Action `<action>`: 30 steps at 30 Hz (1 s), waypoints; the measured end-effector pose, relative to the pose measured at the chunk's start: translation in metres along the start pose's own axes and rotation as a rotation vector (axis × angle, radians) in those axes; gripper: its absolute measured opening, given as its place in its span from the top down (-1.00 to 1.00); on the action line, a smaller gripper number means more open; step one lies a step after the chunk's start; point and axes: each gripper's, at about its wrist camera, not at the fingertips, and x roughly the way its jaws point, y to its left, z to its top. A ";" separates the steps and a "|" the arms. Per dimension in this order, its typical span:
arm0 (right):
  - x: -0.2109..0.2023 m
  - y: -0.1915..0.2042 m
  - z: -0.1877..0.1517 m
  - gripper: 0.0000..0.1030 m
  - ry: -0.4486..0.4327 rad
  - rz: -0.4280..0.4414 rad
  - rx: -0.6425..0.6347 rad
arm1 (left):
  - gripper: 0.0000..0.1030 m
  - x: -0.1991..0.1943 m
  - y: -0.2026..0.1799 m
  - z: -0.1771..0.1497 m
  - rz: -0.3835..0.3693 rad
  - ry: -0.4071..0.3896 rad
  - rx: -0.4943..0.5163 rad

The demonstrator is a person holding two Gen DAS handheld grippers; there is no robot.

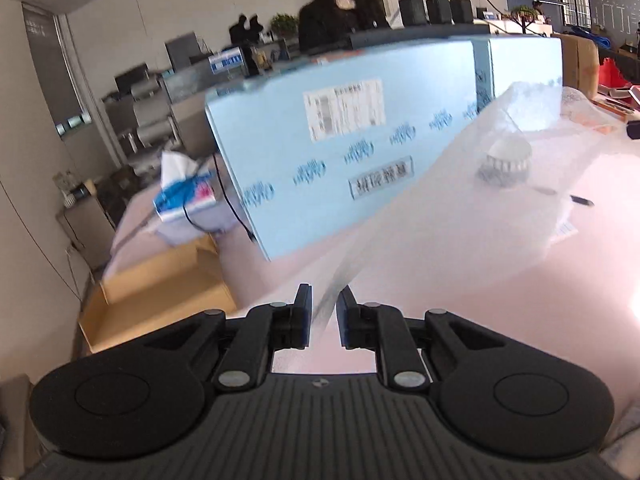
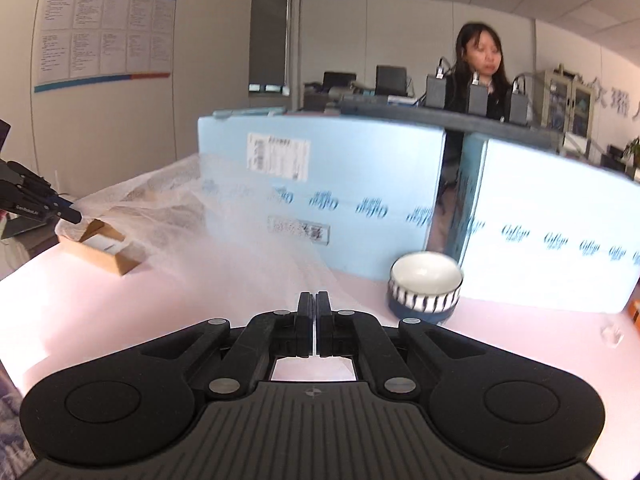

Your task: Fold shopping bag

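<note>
On the pink table [image 2: 120, 300], blue boxes [image 2: 320, 200] front an office.

The shopping bag [image 2: 240, 240], thin translucent white plastic, hangs lifted and stretched above the pink table [image 2: 120, 304], partly draping onto it.

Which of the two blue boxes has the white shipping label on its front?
The left blue box, behind the lifted shopping bag. The right blue box, behind the striped bowl, shows only the printed pattern.
</note>
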 end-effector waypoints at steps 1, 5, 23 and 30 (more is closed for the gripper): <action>0.003 0.002 -0.006 0.99 0.034 0.014 0.003 | 0.77 0.002 -0.003 -0.015 -0.044 0.059 -0.032; 0.018 0.005 -0.033 0.99 0.153 0.010 0.031 | 0.77 0.018 -0.008 -0.061 -0.080 0.224 -0.078; 0.023 -0.022 -0.081 0.62 0.265 -0.154 0.222 | -0.13 0.033 -0.006 -0.134 -0.084 0.435 -0.227; 0.045 -0.047 -0.090 0.31 0.277 -0.301 0.316 | -0.17 0.001 -0.012 -0.107 -0.131 0.304 -0.349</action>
